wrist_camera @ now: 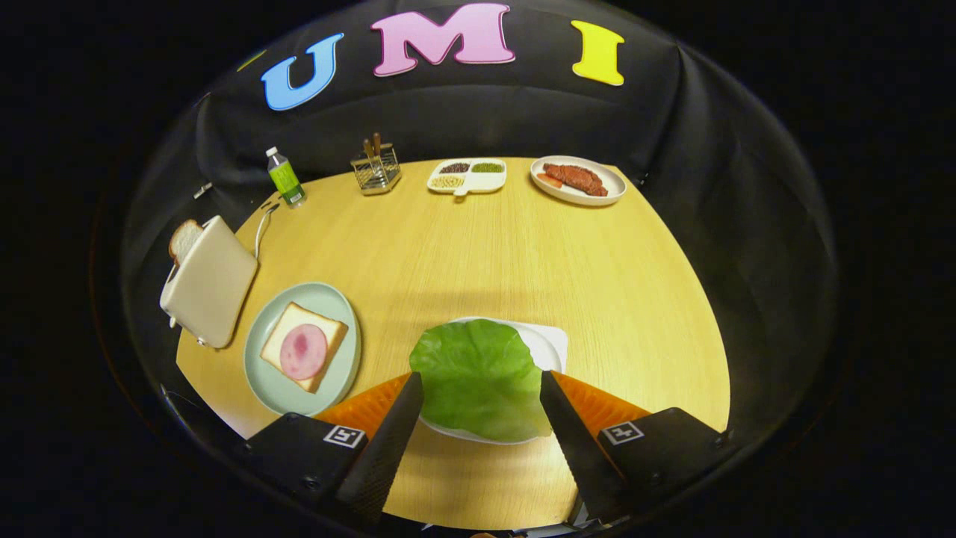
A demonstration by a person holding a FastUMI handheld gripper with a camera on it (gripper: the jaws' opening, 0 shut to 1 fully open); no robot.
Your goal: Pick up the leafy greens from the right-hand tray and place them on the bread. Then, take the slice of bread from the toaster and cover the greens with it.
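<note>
A green lettuce leaf (478, 377) lies on a white tray (550, 346) on the wooden table. My gripper (482, 382) hangs above it, open, with one finger over each side of the leaf and neither pressing on it. To the left of the fingers a pale green plate (337, 302) holds a slice of bread (328, 329) topped with a round of pink ham (303, 351). Further left stands a cream toaster (211, 282) with a bread slice (184, 239) sticking out of its slot.
At the table's far side stand a green-labelled bottle (284, 176), a wire utensil holder (376, 171), a divided white dish of grains (467, 176) and a white plate with meat (577, 180). The toaster's white cord (261, 224) runs toward the bottle.
</note>
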